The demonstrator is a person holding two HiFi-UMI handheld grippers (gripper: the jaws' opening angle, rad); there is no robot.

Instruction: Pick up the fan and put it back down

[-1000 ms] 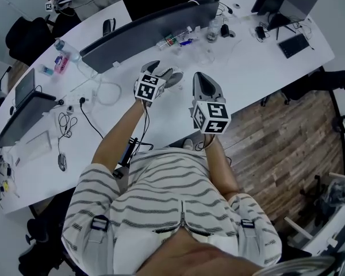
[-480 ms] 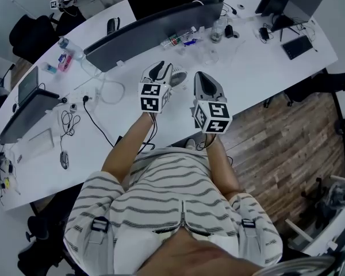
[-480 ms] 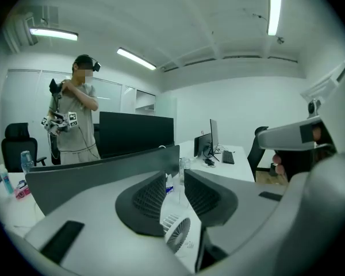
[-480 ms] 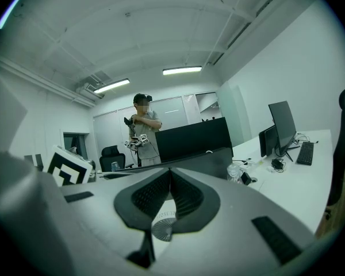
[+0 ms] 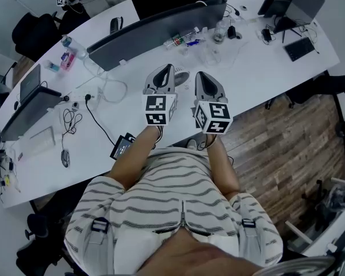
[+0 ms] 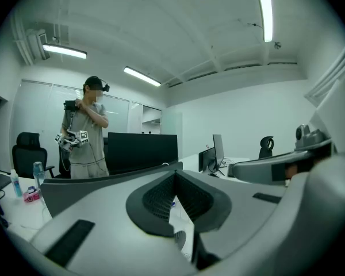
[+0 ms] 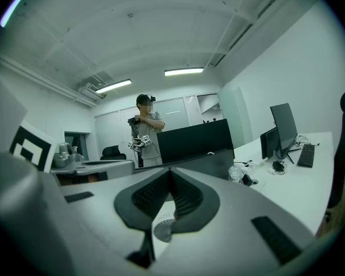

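Fan grille (image 7: 163,230) beneath right gripper (image 7: 170,180)

Left claw (image 5: 165,69) raised higher above the desk (image 5: 259,68), jaws just closed together, nothing between them

head: I look steeply down from above the desk (image 5: 247,68) | gripper views: near-level, close along their jaws, facing the curved monitor (image 5: 155,30) | shared: monitor, fan (image 7: 163,230), standing person (image 7: 146,128)

The counter (image 5: 253,68) looks smooth, matt white; the floor (image 5: 287,137) is brown wood planking; the shirt (image 5: 172,194) is soft striped cloth.
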